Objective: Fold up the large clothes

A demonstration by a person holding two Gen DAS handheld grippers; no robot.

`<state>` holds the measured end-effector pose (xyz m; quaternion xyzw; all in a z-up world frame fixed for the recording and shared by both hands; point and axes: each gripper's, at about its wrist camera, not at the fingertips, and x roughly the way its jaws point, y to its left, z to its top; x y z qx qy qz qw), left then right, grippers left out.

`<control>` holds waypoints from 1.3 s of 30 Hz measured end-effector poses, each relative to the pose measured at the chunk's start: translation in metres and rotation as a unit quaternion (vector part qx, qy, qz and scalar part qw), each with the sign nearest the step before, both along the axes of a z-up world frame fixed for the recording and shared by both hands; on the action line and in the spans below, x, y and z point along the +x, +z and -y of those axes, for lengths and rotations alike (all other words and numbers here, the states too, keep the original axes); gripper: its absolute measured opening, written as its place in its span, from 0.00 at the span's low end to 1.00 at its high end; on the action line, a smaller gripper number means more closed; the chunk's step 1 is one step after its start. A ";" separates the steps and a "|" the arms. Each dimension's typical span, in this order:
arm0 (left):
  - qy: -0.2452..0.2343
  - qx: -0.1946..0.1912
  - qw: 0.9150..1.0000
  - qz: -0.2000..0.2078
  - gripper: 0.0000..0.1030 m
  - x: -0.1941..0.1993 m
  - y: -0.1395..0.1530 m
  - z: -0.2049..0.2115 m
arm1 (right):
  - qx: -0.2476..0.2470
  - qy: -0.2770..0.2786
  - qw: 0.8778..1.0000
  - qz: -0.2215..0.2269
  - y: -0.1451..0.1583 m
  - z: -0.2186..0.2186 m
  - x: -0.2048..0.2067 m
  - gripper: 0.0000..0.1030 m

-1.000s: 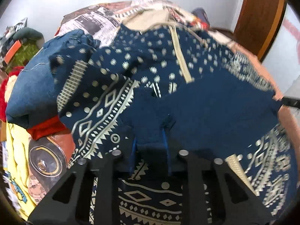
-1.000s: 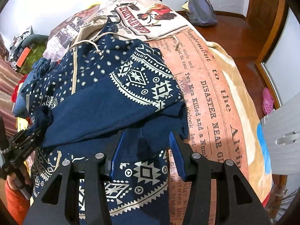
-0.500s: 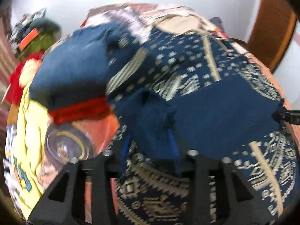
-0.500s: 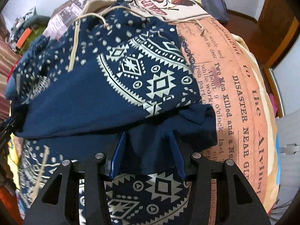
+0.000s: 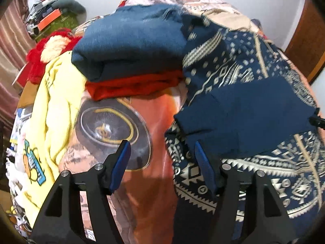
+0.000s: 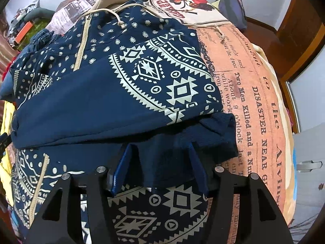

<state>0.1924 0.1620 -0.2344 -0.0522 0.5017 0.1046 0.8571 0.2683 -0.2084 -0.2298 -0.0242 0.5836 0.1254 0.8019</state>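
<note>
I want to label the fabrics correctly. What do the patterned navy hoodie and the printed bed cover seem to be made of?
Patterned navy hoodie: looks like soft, matte knit fleece with a cream printed pattern; the folded hem shows a thick, fuzzy edge. Printed bed cover: probably plush, smooth blanket fabric; the newspaper print looks slightly soft-edged. Neither can be confirmed by sight.
</note>
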 end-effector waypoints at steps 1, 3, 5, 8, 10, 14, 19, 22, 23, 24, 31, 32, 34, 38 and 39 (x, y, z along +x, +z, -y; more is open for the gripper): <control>-0.004 0.003 1.000 0.006 0.63 0.004 0.006 0.002 | 0.002 0.000 1.000 0.002 0.004 0.000 0.002 0.52; -0.015 0.013 0.999 0.026 0.63 0.014 0.023 0.007 | 0.001 0.003 1.000 0.014 0.017 -0.001 0.005 0.52; -0.031 0.016 0.998 0.045 0.63 0.026 0.038 0.013 | -0.006 0.006 0.999 0.039 0.035 -0.003 0.009 0.52; -0.061 0.017 0.995 0.080 0.66 0.048 0.066 0.027 | -0.007 0.015 0.997 0.080 0.063 -0.007 0.015 0.52; -0.078 0.021 0.992 0.098 0.67 0.062 0.080 0.036 | -0.006 0.019 0.994 0.106 0.079 -0.010 0.020 0.52; -0.112 0.022 0.986 0.120 0.68 0.095 0.101 0.053 | -0.006 0.028 0.988 0.150 0.105 -0.020 0.034 0.52; -0.146 0.025 0.979 0.137 0.70 0.140 0.119 0.073 | 0.000 0.032 0.983 0.182 0.123 -0.038 0.058 0.52; -0.153 0.026 0.979 0.136 0.71 0.166 0.119 0.081 | 0.008 0.034 0.981 0.191 0.126 -0.050 0.077 0.53; -0.154 0.024 0.979 0.132 0.71 0.180 0.118 0.083 | 0.012 0.034 0.981 0.190 0.124 -0.053 0.085 0.53; -0.154 0.021 0.979 0.130 0.71 0.188 0.116 0.084 | 0.015 0.033 0.982 0.188 0.123 -0.057 0.093 0.53; -0.116 -0.023 0.990 0.080 0.71 0.266 0.081 0.073 | 0.043 0.006 0.991 0.126 0.085 -0.073 0.159 0.53; -0.110 -0.036 0.991 0.068 0.71 0.277 0.074 0.070 | 0.048 0.003 0.992 0.116 0.078 -0.074 0.168 0.53; -0.092 -0.071 0.992 0.044 0.71 0.299 0.057 0.061 | 0.052 -0.015 0.995 0.080 0.056 -0.075 0.193 0.53; -0.049 -0.103 0.993 0.009 0.71 0.334 0.022 0.047 | 0.073 -0.059 0.995 0.034 0.022 -0.074 0.228 0.53; -0.042 -0.111 0.993 0.002 0.71 0.341 0.014 0.045 | 0.072 -0.065 0.995 0.025 0.016 -0.075 0.234 0.53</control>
